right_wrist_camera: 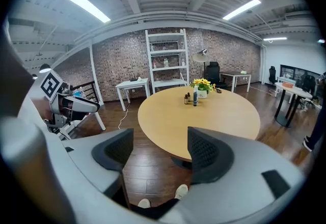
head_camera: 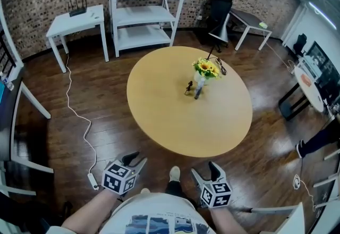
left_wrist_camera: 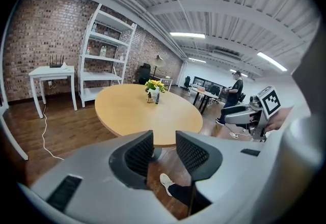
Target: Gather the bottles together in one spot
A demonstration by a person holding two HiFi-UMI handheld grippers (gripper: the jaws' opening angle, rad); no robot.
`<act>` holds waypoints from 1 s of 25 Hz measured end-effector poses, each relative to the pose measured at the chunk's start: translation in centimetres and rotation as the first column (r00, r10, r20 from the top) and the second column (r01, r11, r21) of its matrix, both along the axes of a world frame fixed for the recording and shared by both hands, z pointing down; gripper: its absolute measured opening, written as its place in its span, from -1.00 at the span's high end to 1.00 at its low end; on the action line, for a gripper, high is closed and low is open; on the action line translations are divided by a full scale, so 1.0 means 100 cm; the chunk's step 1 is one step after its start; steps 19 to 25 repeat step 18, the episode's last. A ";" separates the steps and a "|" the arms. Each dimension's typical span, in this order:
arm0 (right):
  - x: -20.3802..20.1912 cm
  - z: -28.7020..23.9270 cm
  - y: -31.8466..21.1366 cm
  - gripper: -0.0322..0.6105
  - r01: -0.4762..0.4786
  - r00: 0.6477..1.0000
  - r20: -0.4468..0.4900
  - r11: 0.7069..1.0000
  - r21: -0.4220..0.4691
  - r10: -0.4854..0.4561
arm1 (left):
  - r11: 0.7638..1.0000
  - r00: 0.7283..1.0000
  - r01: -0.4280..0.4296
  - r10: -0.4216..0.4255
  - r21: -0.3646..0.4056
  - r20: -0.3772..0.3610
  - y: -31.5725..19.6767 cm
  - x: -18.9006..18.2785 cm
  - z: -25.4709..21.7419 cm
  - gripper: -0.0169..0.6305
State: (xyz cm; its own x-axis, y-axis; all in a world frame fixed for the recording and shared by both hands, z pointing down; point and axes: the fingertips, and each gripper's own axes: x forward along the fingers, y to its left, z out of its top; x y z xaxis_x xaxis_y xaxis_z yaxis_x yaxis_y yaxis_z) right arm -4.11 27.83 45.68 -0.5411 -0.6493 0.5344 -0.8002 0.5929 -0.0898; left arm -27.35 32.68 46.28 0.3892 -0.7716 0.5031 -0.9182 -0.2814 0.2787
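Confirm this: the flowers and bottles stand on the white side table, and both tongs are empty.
Wrong table. The head view shows the flowers and bottles on the round wooden table, not the white side table. The left tongs and right tongs are empty.

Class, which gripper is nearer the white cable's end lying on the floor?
Left. In the head view the left gripper hovers just right of the cable's end; the right gripper is farther right, beyond the shoe.

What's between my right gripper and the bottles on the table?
In the head view, only wood floor and bare table lie between the right gripper and the bottles.
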 end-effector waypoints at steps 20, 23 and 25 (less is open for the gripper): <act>-0.002 0.007 0.010 -0.20 0.011 1.000 0.011 1.000 -0.023 -0.011 | 1.000 1.000 -0.003 0.003 -0.017 0.008 0.006 0.003 0.007 0.59; -0.002 0.007 0.010 -0.20 0.011 1.000 0.011 1.000 -0.023 -0.011 | 1.000 1.000 -0.003 0.003 -0.017 0.008 0.006 0.003 0.007 0.59; -0.002 0.007 0.010 -0.20 0.011 1.000 0.011 1.000 -0.023 -0.011 | 1.000 1.000 -0.003 0.003 -0.017 0.008 0.006 0.003 0.007 0.59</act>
